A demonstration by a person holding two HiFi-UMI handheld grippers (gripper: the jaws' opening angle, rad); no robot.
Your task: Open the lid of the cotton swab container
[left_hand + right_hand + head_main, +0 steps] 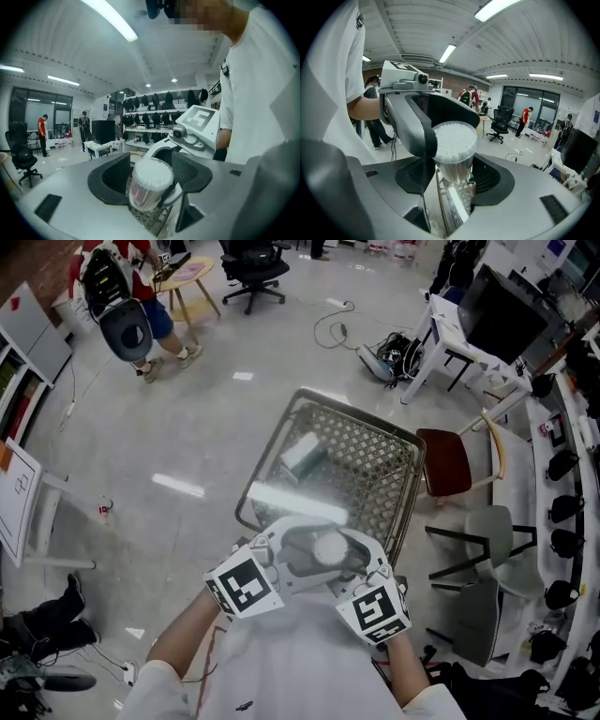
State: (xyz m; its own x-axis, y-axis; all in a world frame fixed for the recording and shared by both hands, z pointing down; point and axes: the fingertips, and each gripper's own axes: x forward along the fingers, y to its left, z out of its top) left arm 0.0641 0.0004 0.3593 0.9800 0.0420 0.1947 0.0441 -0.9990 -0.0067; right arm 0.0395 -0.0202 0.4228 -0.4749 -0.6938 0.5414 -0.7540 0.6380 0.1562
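The swab container (330, 547) is being clamped in the right gripper (452, 180) above a wire cart (361, 412). Its top is being flanked, seemingly untouched, by the wide-open jaws of the left gripper (151, 172); a square pinch on the lid (455, 136) is being called for.

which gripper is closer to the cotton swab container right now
Right. The right gripper is clamped on the body of the cotton swab container. The left gripper has its jaws open around the top, not pressing on it.
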